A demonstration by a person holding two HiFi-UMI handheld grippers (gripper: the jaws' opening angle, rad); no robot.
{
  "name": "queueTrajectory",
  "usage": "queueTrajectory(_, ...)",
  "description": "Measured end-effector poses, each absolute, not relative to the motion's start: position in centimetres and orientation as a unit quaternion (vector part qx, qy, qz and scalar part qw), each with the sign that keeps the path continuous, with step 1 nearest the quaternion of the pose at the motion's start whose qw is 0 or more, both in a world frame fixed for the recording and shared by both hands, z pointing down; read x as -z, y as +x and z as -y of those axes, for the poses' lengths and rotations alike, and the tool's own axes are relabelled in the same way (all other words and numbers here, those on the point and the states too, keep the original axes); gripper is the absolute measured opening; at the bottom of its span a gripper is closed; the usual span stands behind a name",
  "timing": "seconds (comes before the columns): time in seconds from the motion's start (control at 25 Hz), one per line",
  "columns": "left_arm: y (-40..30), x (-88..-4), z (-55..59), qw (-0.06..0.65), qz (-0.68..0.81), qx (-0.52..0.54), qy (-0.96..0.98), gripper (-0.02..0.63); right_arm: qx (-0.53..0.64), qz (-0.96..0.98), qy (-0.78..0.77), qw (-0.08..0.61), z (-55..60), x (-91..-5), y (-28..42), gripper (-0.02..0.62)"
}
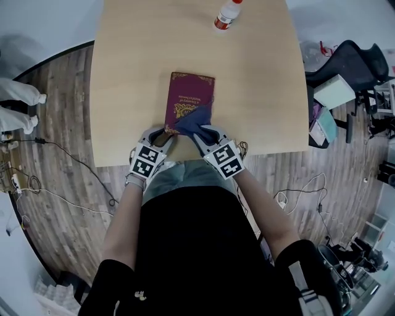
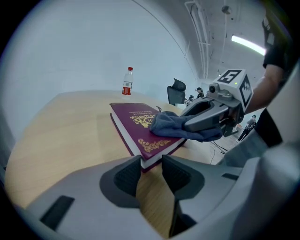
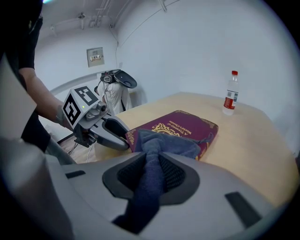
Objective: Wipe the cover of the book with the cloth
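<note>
A maroon book (image 1: 188,99) with gold print lies flat near the front edge of the wooden table (image 1: 259,92). My left gripper (image 1: 165,133) is at the book's near left corner. In the left gripper view that corner (image 2: 149,161) sits wedged between the pads and touches both. My right gripper (image 1: 197,133) is shut on a dark blue cloth (image 1: 192,121). The cloth's free end is spread over the near part of the cover (image 3: 161,143). From the left gripper view the right gripper (image 2: 206,124) lies low over the book's near edge with the cloth (image 2: 168,124) under it.
A small plastic bottle (image 1: 227,13) with a red label stands at the far side of the table. A dark office chair (image 1: 345,62) and boxes stand to the right of the table. Cables (image 1: 62,160) run over the wooden floor on the left.
</note>
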State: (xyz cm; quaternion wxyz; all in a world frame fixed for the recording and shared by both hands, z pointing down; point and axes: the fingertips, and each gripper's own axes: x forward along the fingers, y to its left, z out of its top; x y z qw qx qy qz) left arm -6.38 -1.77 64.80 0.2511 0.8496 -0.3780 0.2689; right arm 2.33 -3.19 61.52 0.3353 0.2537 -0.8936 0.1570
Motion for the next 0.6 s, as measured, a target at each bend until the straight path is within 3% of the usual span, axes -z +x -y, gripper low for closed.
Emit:
queueTrajectory(0.32, -7.5, -62.7, 0.4, 0.243, 0.373, -0.273, 0.853, 0.153, -0.166, 0.893, 0.274, 0.316, 3.5, -61.5, 4.0, 0.091)
queueTrajectory(0.6, -6.3, -60.5, 3.2, 0.233, 0.368, -0.246, 0.866, 0.057, -0.177, 0.891, 0.285, 0.306, 3.3, -61.5, 4.0, 0.091)
